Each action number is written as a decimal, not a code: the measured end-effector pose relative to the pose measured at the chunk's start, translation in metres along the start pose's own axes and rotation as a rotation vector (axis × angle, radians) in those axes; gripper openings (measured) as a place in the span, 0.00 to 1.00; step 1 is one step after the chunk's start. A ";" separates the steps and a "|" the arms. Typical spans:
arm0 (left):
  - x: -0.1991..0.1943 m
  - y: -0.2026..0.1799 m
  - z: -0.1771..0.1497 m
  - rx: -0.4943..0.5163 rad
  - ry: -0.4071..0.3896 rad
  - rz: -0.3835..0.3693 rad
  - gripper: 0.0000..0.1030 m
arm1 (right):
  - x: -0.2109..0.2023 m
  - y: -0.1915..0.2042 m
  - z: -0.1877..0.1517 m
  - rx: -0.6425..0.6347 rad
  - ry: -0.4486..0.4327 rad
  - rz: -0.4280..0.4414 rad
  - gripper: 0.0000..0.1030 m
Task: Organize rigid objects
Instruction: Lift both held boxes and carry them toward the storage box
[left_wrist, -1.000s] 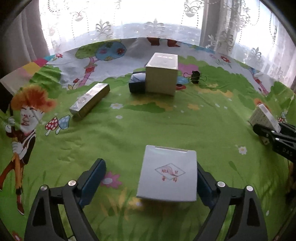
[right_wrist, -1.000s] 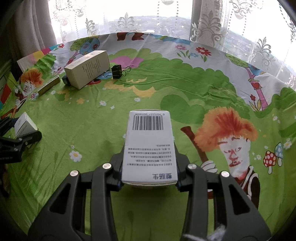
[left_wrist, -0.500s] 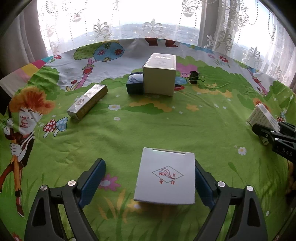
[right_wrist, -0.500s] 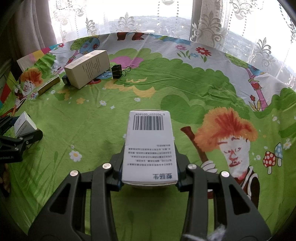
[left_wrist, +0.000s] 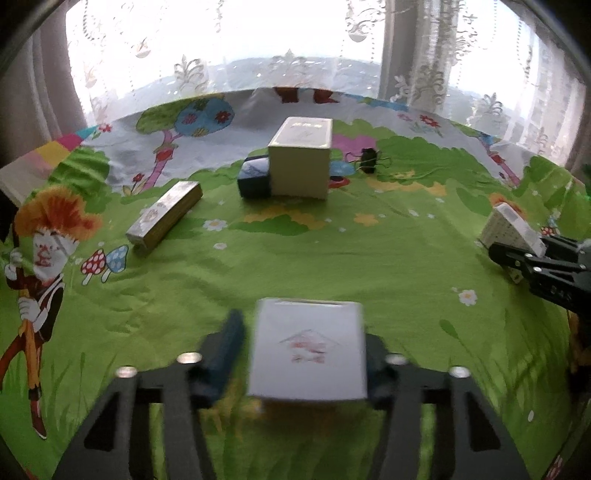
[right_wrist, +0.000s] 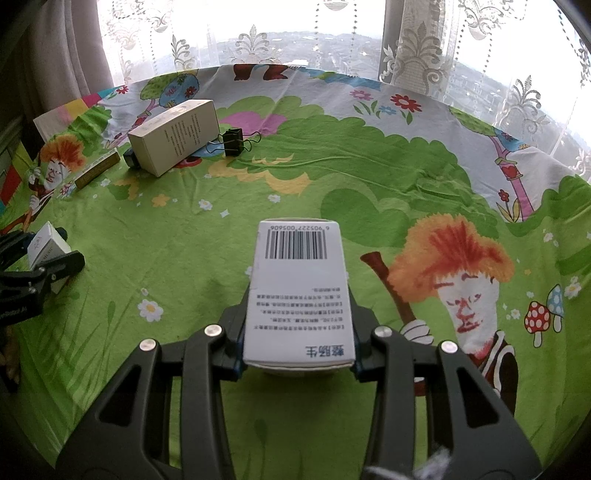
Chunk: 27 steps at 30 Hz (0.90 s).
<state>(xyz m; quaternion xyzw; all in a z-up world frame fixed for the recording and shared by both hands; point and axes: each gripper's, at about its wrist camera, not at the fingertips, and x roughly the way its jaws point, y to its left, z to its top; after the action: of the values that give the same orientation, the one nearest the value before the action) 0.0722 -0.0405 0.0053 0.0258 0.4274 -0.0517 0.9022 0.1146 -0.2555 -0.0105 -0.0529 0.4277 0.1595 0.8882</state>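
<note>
Left gripper (left_wrist: 301, 354) has just been closing on the flat white red-logo carton (left_wrist: 308, 354); its left pad looks not yet seated, so lifting now could twist the carton out. Right gripper (right_wrist: 297, 347) is clamped on the white barcode carton (right_wrist: 297, 291) just above the green cartoon tablecloth (right_wrist: 369, 177)

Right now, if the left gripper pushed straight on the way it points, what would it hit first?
The white box already sits between its jaws, which have just been closing. Beyond it, the left gripper tilts down at the green tablecloth, probably meeting that before the cream box.
</note>
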 end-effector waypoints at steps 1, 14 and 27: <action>-0.001 -0.001 0.000 0.006 -0.002 0.001 0.41 | 0.000 0.000 0.000 -0.002 -0.001 -0.002 0.43; -0.050 -0.023 -0.053 -0.074 -0.010 -0.032 0.41 | -0.036 -0.020 -0.007 0.117 -0.184 -0.111 0.42; -0.088 -0.032 -0.081 -0.101 0.052 -0.096 0.41 | -0.106 0.019 -0.091 0.176 -0.126 -0.059 0.42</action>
<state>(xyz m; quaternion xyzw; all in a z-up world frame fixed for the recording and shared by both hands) -0.0490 -0.0583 0.0216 -0.0391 0.4533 -0.0728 0.8875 -0.0209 -0.2842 0.0148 0.0229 0.3816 0.0983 0.9188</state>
